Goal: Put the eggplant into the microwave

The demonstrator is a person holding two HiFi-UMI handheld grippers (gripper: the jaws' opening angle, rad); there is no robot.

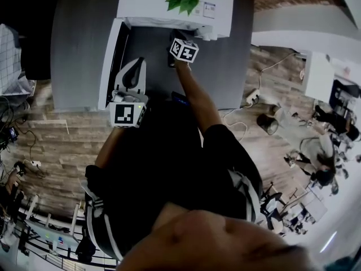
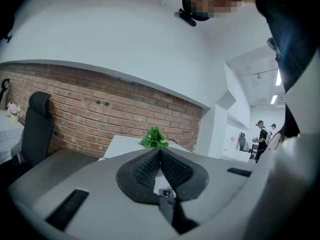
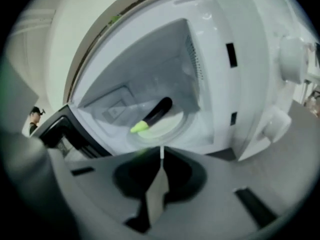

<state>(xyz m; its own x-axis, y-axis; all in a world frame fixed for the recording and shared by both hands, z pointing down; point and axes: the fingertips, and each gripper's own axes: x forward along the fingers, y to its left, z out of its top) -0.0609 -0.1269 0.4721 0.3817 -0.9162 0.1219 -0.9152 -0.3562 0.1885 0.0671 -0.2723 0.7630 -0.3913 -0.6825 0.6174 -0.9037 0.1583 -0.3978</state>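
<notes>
eggplant (image 3: 154,115) lying on the round plate (image 3: 172,126) inside the microwave (image 3: 235,49), touching neither tongs | right tongs (image 3: 161,154) sitting closed, empty, just near of the opening | left tongs (image 2: 160,151) closed, empty, pointing over the microwave top | door (image 3: 55,126) standing open at left | step: placing looking done | next: likely swinging the door shut

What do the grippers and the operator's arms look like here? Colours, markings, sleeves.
Both the left gripper and right gripper have pale grey plastic shells with black, rounded jaw pads; the left's are grid-textured. Each carries a white cube printed with black square markers. The person wears a black short-sleeved top with white sleeve stripes. No cables visible.
</notes>
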